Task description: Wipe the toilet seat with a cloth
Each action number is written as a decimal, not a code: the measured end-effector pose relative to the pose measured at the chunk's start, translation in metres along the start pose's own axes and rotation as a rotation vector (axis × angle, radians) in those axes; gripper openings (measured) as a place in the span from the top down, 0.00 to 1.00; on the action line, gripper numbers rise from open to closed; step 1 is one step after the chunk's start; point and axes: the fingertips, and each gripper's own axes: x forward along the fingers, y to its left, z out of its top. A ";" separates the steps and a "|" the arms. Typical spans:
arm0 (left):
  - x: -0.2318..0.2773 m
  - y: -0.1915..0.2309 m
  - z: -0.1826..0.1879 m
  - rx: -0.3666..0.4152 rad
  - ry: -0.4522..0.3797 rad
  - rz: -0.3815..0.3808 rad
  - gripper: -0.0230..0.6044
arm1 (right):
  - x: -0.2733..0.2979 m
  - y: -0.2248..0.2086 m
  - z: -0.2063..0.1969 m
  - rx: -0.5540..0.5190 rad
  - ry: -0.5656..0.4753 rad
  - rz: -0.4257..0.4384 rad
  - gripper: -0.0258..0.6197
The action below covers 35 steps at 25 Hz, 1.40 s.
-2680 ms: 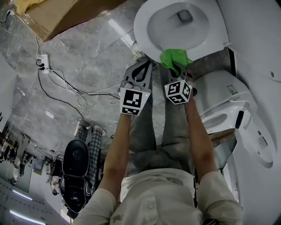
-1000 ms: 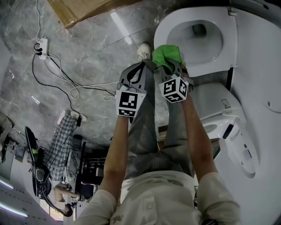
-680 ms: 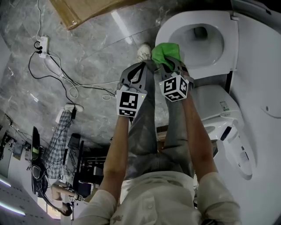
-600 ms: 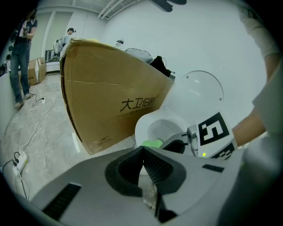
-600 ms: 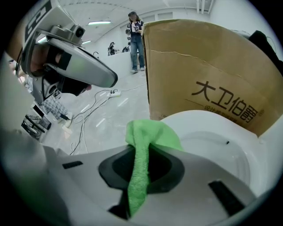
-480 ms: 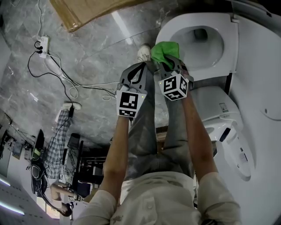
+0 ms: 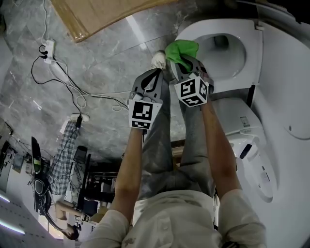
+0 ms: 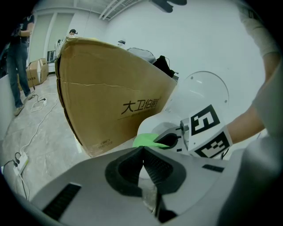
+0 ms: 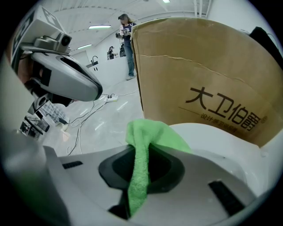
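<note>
A white toilet seat rings the bowl at the top right of the head view. My right gripper is shut on a green cloth, which lies against the seat's near-left rim. In the right gripper view the green cloth runs up between the jaws and folds over the white seat. My left gripper hangs just left of it over the floor, shut with nothing in it. The left gripper view has the green cloth and the right gripper's marker cube ahead.
A large brown cardboard box stands on the grey marble floor left of the toilet. A power strip with white cables lies on the floor at left. A second white toilet unit stands at right. My shoe is by the bowl.
My right gripper has slid the green cloth leftward and farther along the seat's rim. The left gripper has held its place beside it.
</note>
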 end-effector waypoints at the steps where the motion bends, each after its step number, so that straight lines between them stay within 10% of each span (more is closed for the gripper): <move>1: 0.001 -0.001 0.001 0.000 -0.001 0.001 0.94 | 0.001 -0.003 0.001 0.000 -0.003 -0.001 0.89; 35: 0.044 0.001 0.051 0.011 -0.042 0.015 0.94 | 0.011 -0.091 0.041 0.097 -0.081 -0.059 0.89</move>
